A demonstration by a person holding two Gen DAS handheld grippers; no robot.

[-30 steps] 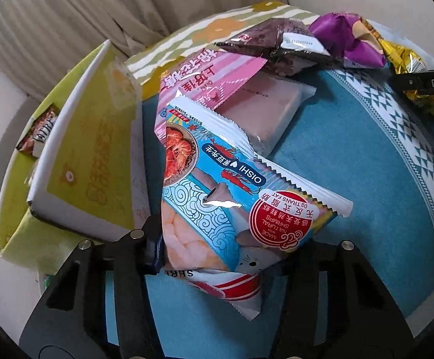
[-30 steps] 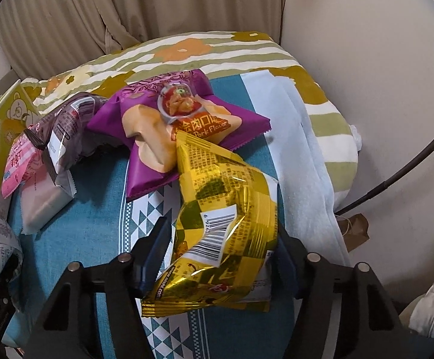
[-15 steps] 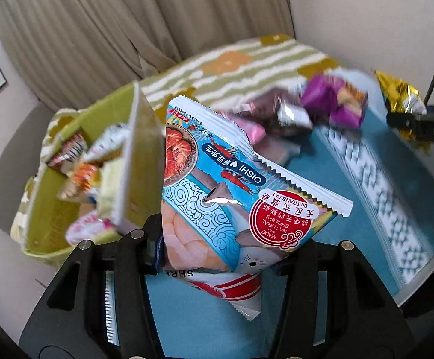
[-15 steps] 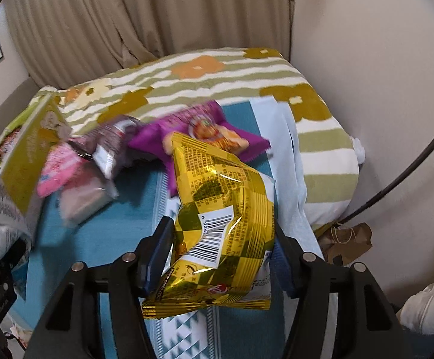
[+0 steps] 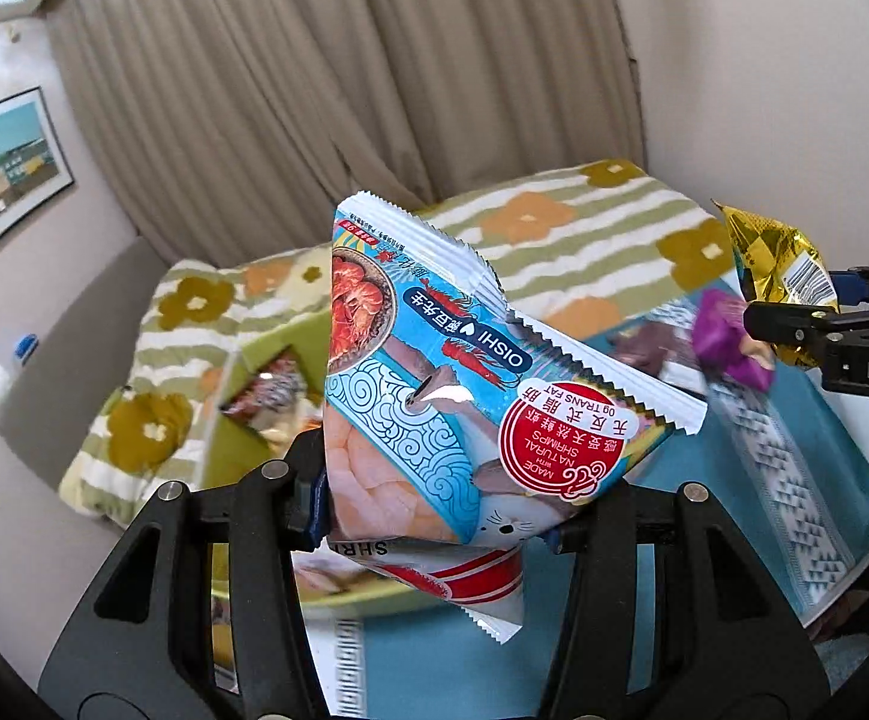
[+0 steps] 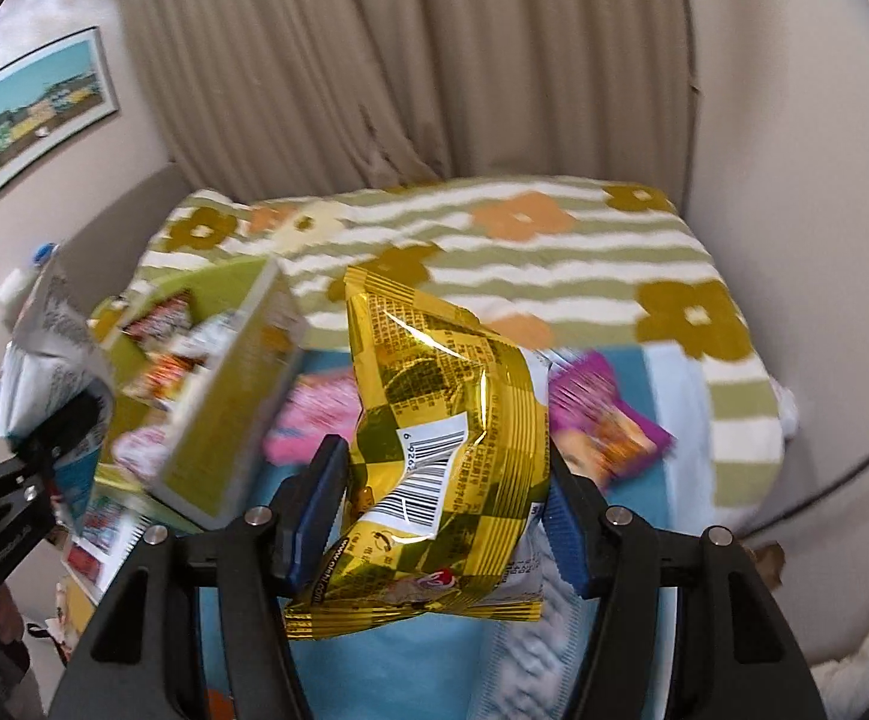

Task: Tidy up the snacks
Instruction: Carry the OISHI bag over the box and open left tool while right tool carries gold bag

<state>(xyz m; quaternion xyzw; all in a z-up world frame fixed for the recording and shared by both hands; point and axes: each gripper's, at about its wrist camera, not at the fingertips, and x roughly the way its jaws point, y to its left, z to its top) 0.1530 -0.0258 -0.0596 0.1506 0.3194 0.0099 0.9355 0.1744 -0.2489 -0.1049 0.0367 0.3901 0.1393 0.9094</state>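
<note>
Two bags up, heading for the box.
My left tool (image 5: 440, 516) clamps the shrimp bag (image 5: 464, 396), right tool (image 6: 434, 516) the gold bag (image 6: 440, 456) — both lifted clear to drop into the green box (image 6: 224, 420).

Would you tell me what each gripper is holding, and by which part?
The left gripper pinches the blue shrimp-cracker bag by its lower end; the right gripper pinches the gold snack bag across its lower half.
</note>
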